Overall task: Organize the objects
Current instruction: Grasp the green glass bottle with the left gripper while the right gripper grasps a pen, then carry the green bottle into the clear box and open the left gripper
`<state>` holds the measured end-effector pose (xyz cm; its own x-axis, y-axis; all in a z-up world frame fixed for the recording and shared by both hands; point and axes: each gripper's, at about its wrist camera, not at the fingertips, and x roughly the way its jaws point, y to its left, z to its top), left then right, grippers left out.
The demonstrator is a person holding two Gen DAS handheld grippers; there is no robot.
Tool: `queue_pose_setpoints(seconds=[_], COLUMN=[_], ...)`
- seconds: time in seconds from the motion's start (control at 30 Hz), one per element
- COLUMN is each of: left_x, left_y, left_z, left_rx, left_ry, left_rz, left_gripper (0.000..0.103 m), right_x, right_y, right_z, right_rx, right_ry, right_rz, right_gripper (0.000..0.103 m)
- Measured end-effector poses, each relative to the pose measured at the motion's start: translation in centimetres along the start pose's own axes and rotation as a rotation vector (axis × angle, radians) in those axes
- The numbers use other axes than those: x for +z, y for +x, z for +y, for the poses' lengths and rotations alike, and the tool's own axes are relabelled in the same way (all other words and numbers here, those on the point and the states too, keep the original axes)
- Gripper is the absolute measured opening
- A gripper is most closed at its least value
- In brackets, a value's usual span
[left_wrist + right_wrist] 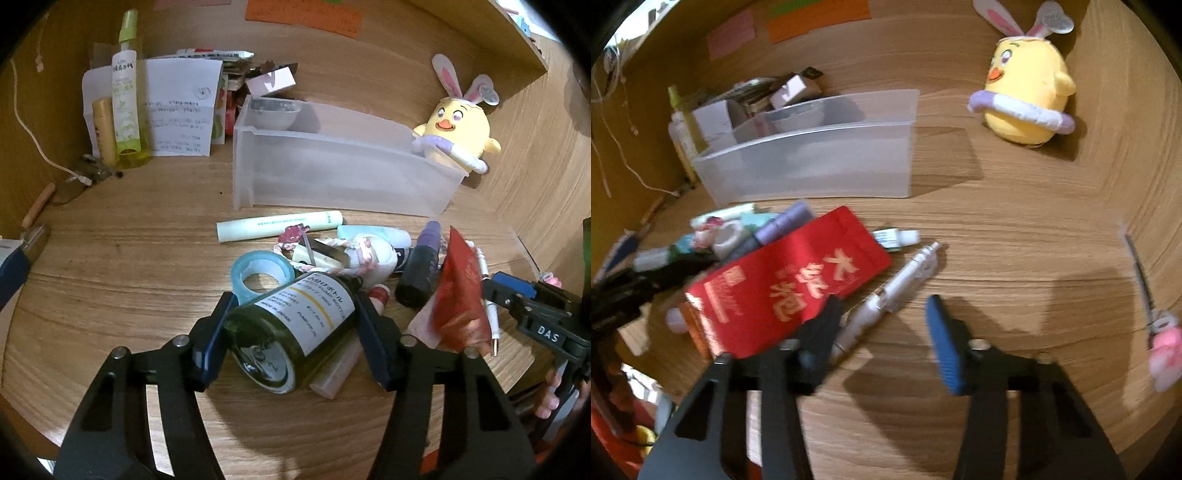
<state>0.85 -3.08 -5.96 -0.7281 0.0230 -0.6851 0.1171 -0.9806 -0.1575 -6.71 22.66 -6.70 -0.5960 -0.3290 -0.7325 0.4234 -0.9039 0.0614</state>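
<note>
My left gripper (291,306) is shut on a dark green pump bottle (291,332) with a white label, held over the clutter pile. The pile holds a blue tape roll (258,271), a pale green tube (277,225), a purple-capped bottle (421,266) and a red packet (790,284). A white pen (886,295) lies beside the red packet. My right gripper (882,314) is open and empty, its left finger over the red packet's edge; it also shows in the left wrist view (517,299). A translucent plastic bin (332,166) stands behind the pile.
A yellow chick plush (1027,92) sits at the back right. A green spray bottle (125,92), papers (177,107) and small boxes stand at the back left. Scissors with a pink charm (1156,325) lie at the right. Wooden walls enclose the desk.
</note>
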Motion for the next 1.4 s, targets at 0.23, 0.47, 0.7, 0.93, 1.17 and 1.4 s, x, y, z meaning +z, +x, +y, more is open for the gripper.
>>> queue_pose_setpoints(seconds=[0.23, 0.47, 0.7, 0.93, 1.17, 1.4], left_x=[0.7, 2.3, 4.6, 7.6, 10.7, 13.2], left_y=[-1.7, -3.9, -4.7, -4.1, -2.4, 0.1], left_z=[0.5, 0.1, -0.2, -0.7, -0.7, -1.0], left_rx=[0.015, 0.010, -0.007, -0.014, -0.032, -0.013], left_ry=[-0.016, 0.002, 0.007, 0.027, 0.026, 0.045], left_rz=[-0.046, -0.122, -0.176, -0.201, -0.187, -0.156], left_gripper=[0.063, 0.063, 0.063, 0.063, 0.063, 0.063], right_x=[0.1, 0.3, 1.4, 5.6, 10.1, 13.0], right_y=[0.1, 0.2, -1.1, -4.5, -6.0, -4.9], right_z=[-1.6, -2.8, -4.0, -3.7, -1.4, -0.7], right_rx=[-0.062, -0.098, -0.091, -0.030, -0.020, 0.006], right_ry=[0.003, 0.012, 0.037, 0.028, -0.042, -0.072], right_rz=[-0.014, -0.030, -0.070, -0.215, -0.336, -0.332], right_gripper=[0.028, 0.012, 0.012, 0.009, 0.006, 0.006])
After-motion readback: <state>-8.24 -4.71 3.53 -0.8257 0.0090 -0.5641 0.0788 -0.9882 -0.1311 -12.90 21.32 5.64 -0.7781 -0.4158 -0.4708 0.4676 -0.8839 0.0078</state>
